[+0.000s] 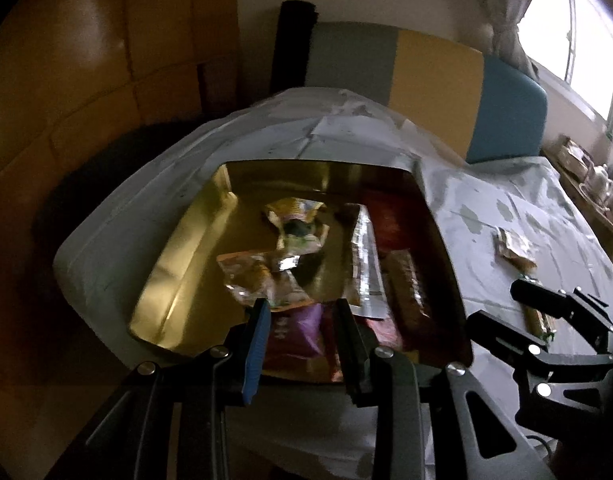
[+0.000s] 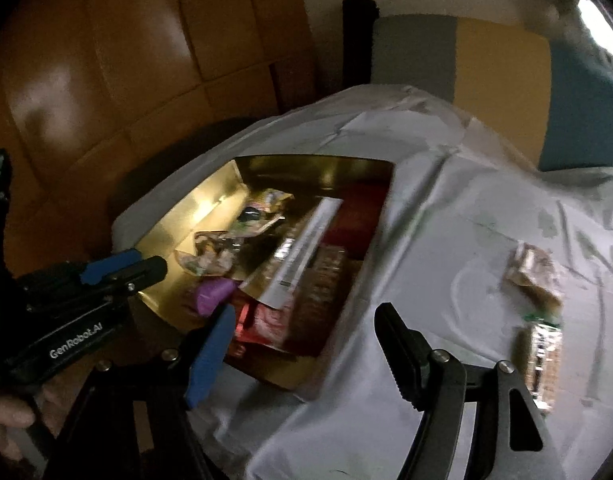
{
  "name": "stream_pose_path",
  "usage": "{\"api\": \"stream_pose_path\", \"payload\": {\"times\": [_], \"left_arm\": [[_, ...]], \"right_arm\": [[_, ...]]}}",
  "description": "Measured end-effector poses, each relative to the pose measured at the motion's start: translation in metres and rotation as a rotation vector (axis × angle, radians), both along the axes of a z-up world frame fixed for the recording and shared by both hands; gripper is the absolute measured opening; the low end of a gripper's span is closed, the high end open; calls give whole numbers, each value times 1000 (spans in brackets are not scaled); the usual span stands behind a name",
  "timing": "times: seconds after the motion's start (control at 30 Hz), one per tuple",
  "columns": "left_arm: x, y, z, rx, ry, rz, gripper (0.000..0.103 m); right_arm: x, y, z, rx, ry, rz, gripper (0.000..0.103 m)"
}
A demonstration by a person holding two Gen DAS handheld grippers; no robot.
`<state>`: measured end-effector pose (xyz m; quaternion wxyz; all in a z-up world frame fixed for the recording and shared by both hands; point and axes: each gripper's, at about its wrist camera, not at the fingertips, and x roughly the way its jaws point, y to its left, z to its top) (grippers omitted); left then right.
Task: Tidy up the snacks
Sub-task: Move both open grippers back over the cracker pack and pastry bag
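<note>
Left gripper: your jaws hover low over the near end of the tray, partly apart, with nothing pinched between them. A purple packet shows through the gap, lying below rather than held.
Right gripper: your jaws stand wide apart and empty, over the cloth just right of the tray's near corner. In the left view it sits at the right edge, above the near bar.
Hand: your fingers on the left gripper's handle show at the bottom left of the right view.
Near bar: a clear-wrapped bar lies on the cloth right of your right gripper, long axis running near to far.
Far packet: a crumpled tan wrapper lies just beyond the bar, almost touching its far end, tilted leftward.
Tray: a gold tray sits on the cloth, left of both loose snacks, long sides running away from you.
Purple packet: at the tray's near end, beside a red packet.
Brown bar: along the tray's right side, lengthwise near to far.
White strip: a long packet lying on the pile, pointing away and slightly right.
Crumpled wrappers: mid-tray, no clear axis.
Cloth: pale, wrinkled, covers the table.
Chair: a grey, yellow and blue back stands beyond the far table edge.
Window: bright, far right.
</note>
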<state>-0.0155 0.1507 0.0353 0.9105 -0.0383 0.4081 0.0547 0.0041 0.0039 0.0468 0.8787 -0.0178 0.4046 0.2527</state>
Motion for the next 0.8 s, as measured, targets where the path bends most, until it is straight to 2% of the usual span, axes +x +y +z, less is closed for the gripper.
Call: {"api": "stream_pose_path", "payload": {"times": [0.47, 0.6, 0.8], "left_arm": [[1, -44, 2, 39, 9, -116, 32], [2, -57, 1, 47, 14, -149, 32], [4, -77, 1, 64, 20, -203, 32]], "right_arm": [[1, -65, 0, -118, -18, -97, 75], [8, -97, 7, -138, -9, -115, 75], [21, -154, 17, -224, -10, -172, 75]]}}
